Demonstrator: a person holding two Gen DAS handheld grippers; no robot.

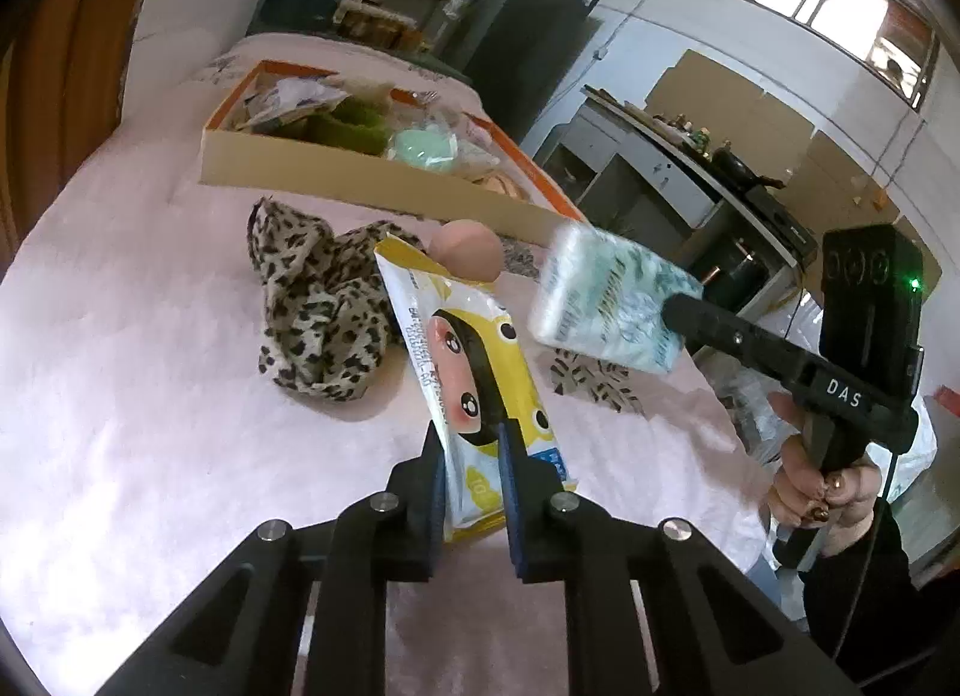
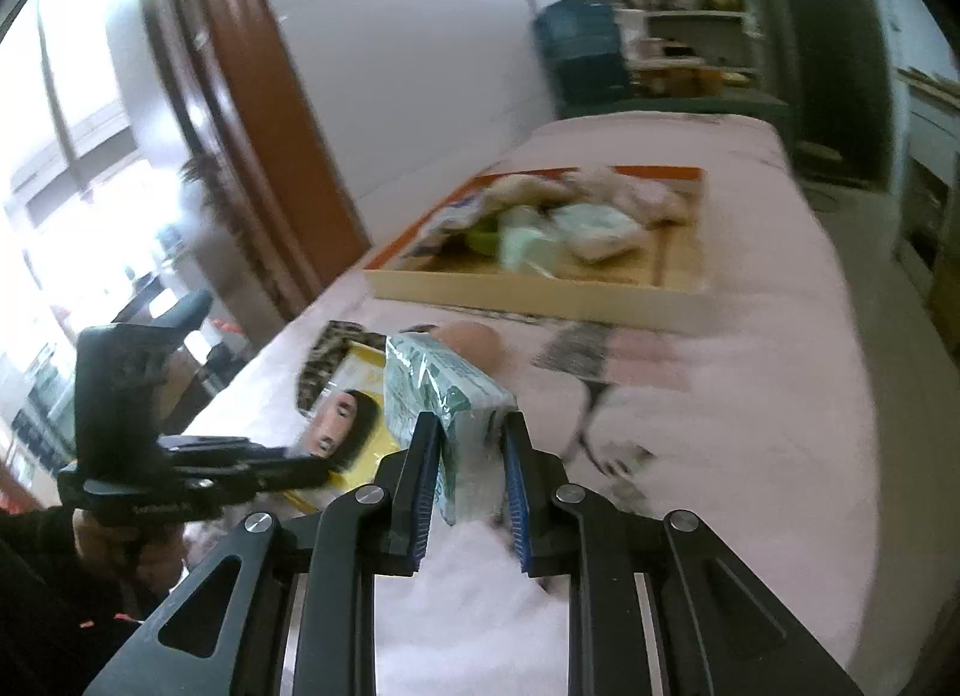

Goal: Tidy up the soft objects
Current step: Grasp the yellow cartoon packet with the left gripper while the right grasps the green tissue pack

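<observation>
My left gripper (image 1: 471,432) is shut on a yellow wipes pack with a cartoon face (image 1: 468,360) and holds it above the pink bedspread (image 1: 150,426). My right gripper (image 2: 469,426) is shut on a green-and-white tissue pack (image 2: 444,390), also held in the air; the pack shows blurred in the left wrist view (image 1: 612,300). The yellow pack shows in the right wrist view (image 2: 348,426). A leopard-print cloth (image 1: 318,306) and a pink sponge ball (image 1: 468,252) lie on the bed. A shallow cardboard box (image 1: 360,180) at the far end holds several soft items.
The box (image 2: 540,294) sits across the bed's far half. A wooden headboard (image 2: 258,114) runs along the left. Shelves, a blue water jug (image 2: 576,54) and a dark fridge (image 2: 834,48) stand beyond the bed. A counter with clutter (image 1: 690,156) is to the right.
</observation>
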